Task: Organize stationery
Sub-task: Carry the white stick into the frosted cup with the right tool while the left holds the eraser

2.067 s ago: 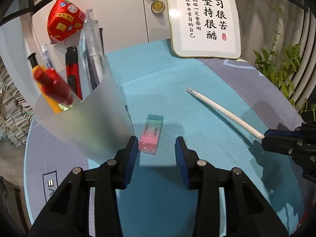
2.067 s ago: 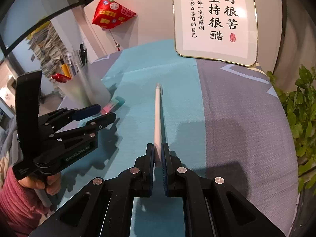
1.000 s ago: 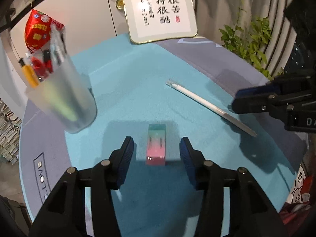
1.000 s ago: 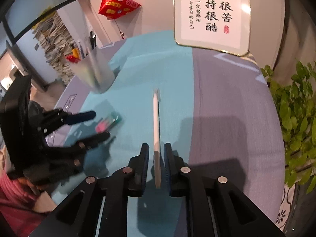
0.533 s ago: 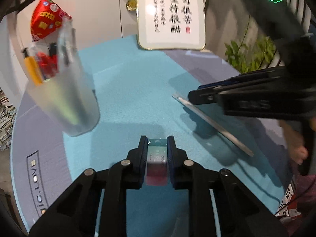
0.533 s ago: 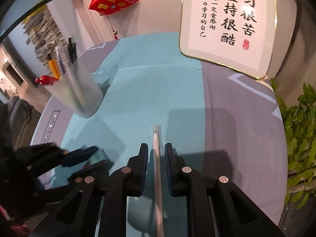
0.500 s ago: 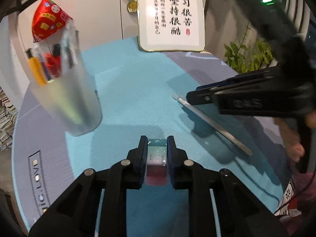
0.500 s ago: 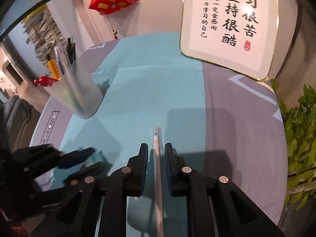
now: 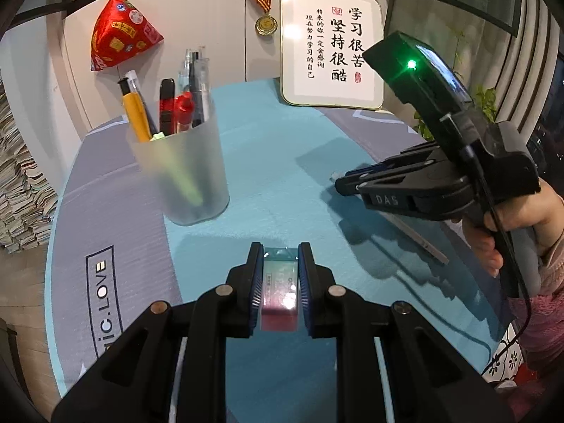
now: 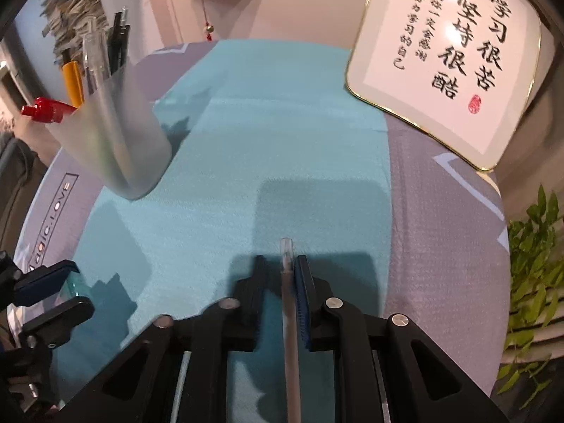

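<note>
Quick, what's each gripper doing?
Left gripper: jaws just closed, shut on eraser.
Right gripper: jaws just closing around pen; gap at one pad, no grip yet.

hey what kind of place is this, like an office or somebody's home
Probably a home study corner: a cloth-covered round table, a frosted pen cup full of pens, a framed calligraphy sign about studying, and a medal hanging on the wall.
</note>
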The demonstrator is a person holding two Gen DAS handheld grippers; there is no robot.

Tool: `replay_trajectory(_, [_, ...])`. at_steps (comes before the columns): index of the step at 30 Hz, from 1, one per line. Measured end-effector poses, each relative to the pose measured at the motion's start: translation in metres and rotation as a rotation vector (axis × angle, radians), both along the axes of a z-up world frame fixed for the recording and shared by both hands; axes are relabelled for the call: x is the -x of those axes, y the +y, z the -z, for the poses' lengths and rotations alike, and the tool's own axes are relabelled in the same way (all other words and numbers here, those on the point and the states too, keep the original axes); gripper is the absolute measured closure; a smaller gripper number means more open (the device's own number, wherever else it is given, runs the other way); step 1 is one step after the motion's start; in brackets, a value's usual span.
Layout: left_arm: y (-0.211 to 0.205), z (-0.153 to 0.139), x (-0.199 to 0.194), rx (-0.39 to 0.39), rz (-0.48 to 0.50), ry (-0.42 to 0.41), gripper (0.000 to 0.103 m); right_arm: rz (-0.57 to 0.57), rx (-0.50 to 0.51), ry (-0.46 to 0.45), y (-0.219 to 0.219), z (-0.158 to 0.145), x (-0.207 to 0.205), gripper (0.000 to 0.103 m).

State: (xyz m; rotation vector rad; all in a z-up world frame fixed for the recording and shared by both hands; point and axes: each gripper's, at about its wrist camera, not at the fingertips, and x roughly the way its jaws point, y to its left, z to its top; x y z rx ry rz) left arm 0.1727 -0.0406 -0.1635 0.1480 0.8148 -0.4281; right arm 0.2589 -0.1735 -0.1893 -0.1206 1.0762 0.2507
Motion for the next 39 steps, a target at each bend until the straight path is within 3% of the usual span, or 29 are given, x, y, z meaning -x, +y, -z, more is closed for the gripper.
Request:
replay_trajectory(13, [0.020,-0.012,0.013,0.044,-0.025,-0.023,0.085,0.052,-0.188,-0.113,-0.023,-0.061,0.037,0.095])
replay_trajectory(25, [0.031,-0.030,0.029,0.067,-0.030,-0.077,0.085,0.017,-0.228,-0.283,-0.009,-0.109,0.078,0.095])
replay_trajectory(39, [0.043,-0.040,0.036,0.074,-0.075,-0.102,0.085,0.008,-0.245,-0.339,-0.007,-0.124,0.094,0.095])
